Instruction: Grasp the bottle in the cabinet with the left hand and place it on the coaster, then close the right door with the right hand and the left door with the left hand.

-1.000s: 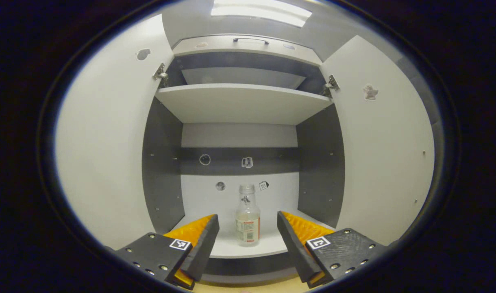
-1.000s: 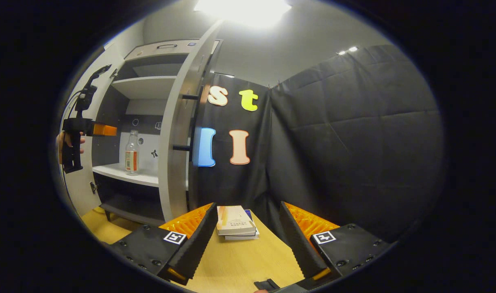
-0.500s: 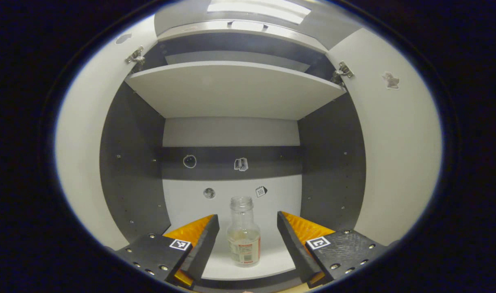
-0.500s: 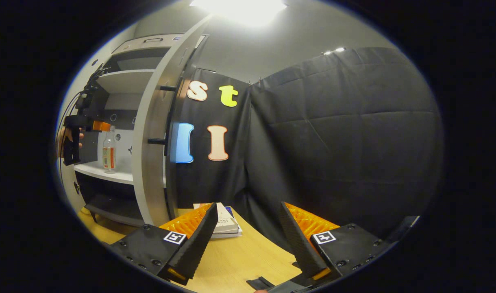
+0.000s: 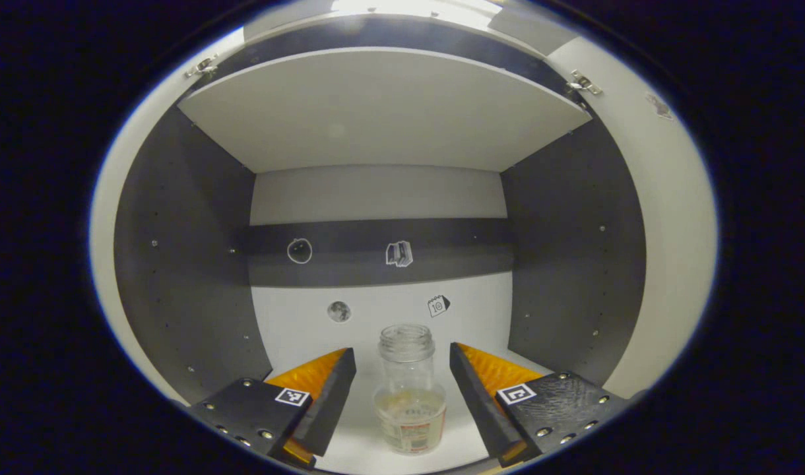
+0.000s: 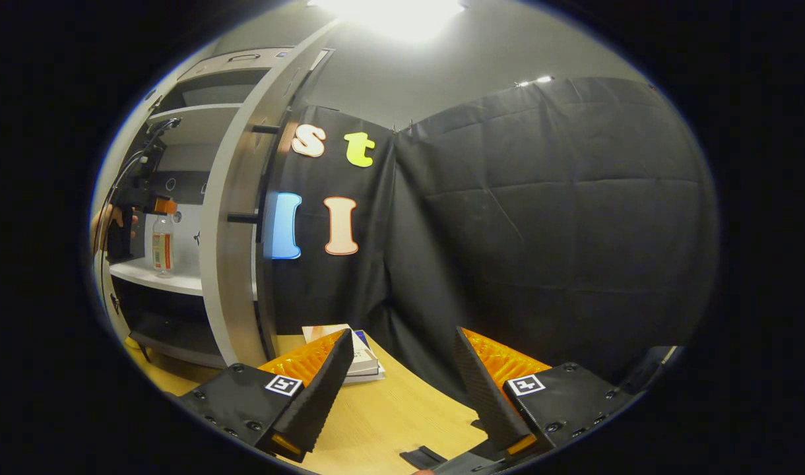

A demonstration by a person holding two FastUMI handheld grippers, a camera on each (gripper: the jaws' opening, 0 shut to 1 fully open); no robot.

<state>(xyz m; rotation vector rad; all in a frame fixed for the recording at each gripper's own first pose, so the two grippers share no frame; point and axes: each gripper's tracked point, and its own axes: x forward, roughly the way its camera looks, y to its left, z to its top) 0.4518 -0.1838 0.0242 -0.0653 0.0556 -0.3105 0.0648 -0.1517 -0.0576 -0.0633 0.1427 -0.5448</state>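
Bottle [image 5: 409,389]: lower centre, upright on cabinet shelf [image 5: 363,455], between left gripper [image 5: 402,389]'s 2 spread fingers, untouched. Right gripper [image 6: 399,389]: fingers spread, holding nothing, over table [image 6: 389,422].

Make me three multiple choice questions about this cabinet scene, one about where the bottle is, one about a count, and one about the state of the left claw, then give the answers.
1. Where does the bottle stand?
A. On the wooden table
B. On the cabinet shelf, between the left claw's fingers
C. On the stacked books

2. How many small stickers show on the cabinet's back wall in the left gripper view?
A. One
B. Four
C. Seven

3. What state is the left claw in?
A. Open around the bottle, not touching it
C. Shut with nothing in it
B. Shut on the bottle

Answers: 1 B, the bottle stands upright on the pale shelf with a finger on each side. 2 B, two sit on the dark band and two below it. 3 A, gaps show on both sides of the bottle.
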